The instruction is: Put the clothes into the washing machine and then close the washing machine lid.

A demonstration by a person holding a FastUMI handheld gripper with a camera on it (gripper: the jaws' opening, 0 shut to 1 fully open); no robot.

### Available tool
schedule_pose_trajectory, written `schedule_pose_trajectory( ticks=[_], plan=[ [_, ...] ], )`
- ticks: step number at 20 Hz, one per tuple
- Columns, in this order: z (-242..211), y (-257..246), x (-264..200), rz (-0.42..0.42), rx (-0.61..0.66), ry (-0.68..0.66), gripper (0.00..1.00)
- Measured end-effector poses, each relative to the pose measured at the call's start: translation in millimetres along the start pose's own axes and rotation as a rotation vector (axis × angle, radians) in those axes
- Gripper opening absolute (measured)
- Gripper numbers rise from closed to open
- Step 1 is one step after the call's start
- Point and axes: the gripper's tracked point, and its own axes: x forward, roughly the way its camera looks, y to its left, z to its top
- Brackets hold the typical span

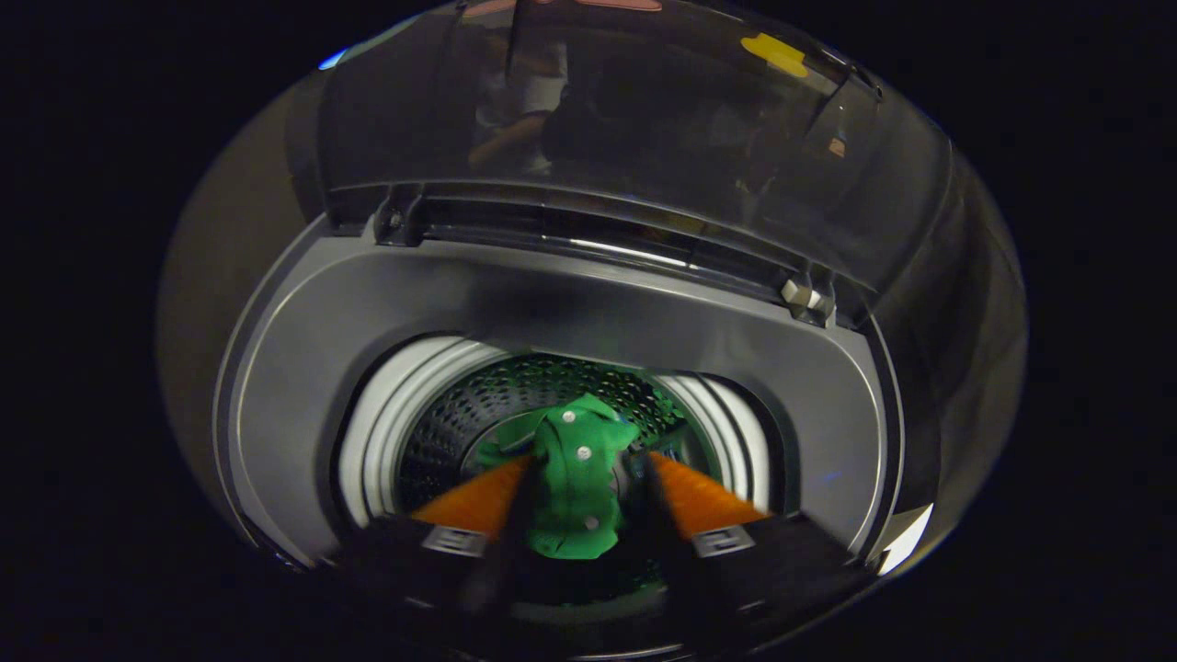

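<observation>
Looking down into the open washing machine [303, 386], the gripper [581, 478] hangs over the drum mouth in the lower middle of the frame. At the left, the machine's grey top deck curves round a white tub ring [386, 432]; inside it the perforated drum wall [460, 414] shows dark with a green cast. In the centre, a green buttoned garment [579, 469] hangs between the two fingers — they stand at a narrow gap and seem to press on the cloth from both sides, its lower part bunched between them, its collar end reaching just beyond the tips over the drum. To the right, the white ring appears again beside the right finger. Across the upper half of the frame the transparent lid [644, 119] stands raised — a hinge block [802, 296] sits at its lower right corner.
</observation>
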Motion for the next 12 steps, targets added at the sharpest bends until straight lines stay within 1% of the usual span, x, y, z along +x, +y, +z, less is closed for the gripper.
schedule_pose_trajectory(
  ticks=[1,2,8,12],
  plan=[
    [1,3,-9,0.017,0.007,-0.002,1.0],
    [2,5,-10,0.028,0.013,-0.001,1.0],
    [9,-1,-22,0.011,0.047,-0.032,0.99],
    [32,-1,-51,0.014,0.064,-0.097,0.99]
  ],
)
